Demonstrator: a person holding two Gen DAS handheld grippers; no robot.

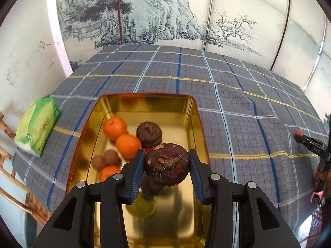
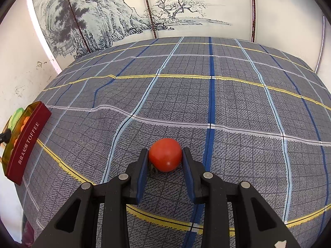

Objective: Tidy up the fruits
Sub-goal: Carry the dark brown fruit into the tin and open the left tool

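Left wrist view only: the inside of a gold metal tin (image 1: 192, 111), shiny and rectangular with rounded corners, directly under and ahead of the left gripper (image 1: 166, 165). The right wrist view shows that tin (image 2: 29, 138) only from outside, far to the left of the right gripper (image 2: 165, 157): a dark red wall lettered TOFFEE.

Left gripper: blue ribbed pads clamped on a dark purple mangosteen (image 1: 166, 164), round, dried stem scar facing the camera, held above the tin floor. Ahead and left of it in the tin: three oranges (image 1: 114, 128), a second mangosteen (image 1: 149, 133), two small brown round fruits (image 1: 105, 159). A green soft packet (image 1: 37, 126) lies far left on the cloth.

Right gripper: pads close against both sides of a smooth red tomato (image 2: 165, 155) that sits on the cloth; contact looks made on both sides. Whether it is lifted, cannot tell.

Surface: grey plaid tablecloth (image 2: 238, 103), woven, with blue, yellow and white lines, slightly rumpled. An ink landscape screen (image 2: 124, 10) stands beyond.
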